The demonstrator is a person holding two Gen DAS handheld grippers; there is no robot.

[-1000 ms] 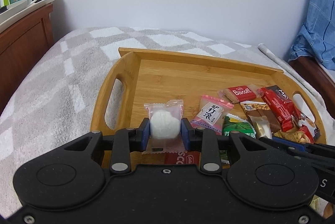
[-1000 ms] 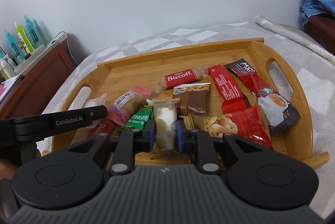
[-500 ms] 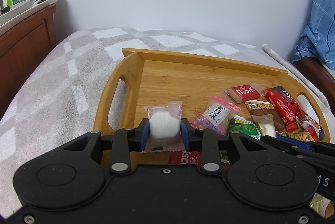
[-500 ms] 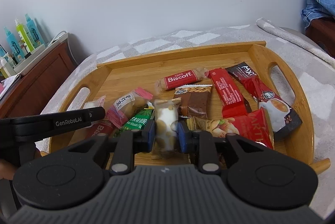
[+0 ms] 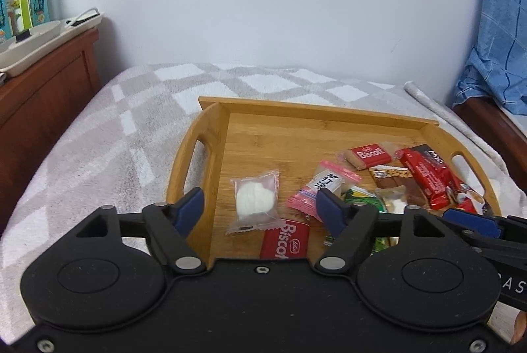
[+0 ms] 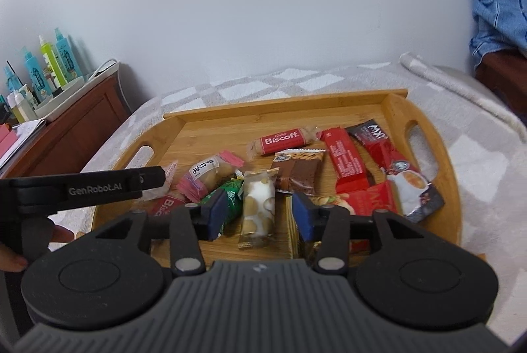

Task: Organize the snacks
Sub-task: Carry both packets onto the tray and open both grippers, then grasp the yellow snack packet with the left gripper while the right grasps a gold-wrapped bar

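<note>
Left gripper (image 5: 260,209): black frame, blue pads, jaws opening and spread wide. Between them, untouched by either pad, lies a round white sweet (image 5: 254,203) in a clear crinkled wrapper, flat on the tray floor near the tray's left handle.

Right gripper (image 6: 260,214): same build, grey ribbed housing, jaws opening. A slim clear-wrapped nougat bar (image 6: 258,208), white studded with tan nut pieces, lies between the pads with a gap on each side, near the tray's front rim.

Bamboo tray (image 6: 425,119): oblong, smooth grain, raised rim, cut-out handle at each end. It sits on a bed under a soft grey-and-white checked blanket (image 5: 108,138).

Contents, placed from the nougat bar:
- just left, a green foil packet (image 6: 230,193) and a pink-edged sweet with black characters (image 6: 206,173)
- further left, a red Biscoff pack (image 6: 164,204), partly hidden by the left gripper's finger
- behind, a second Biscoff biscuit (image 6: 283,140), red label over clear wrap
- right of that, a brown chocolate bar (image 6: 298,170), a long red stick pack (image 6: 346,160), a dark coffee sachet (image 6: 398,168)
- right front, a red nut pouch (image 6: 365,199)

Beyond the tray's left end, a dark wooden cabinet (image 5: 42,89) carrying plastic bottles.
</note>
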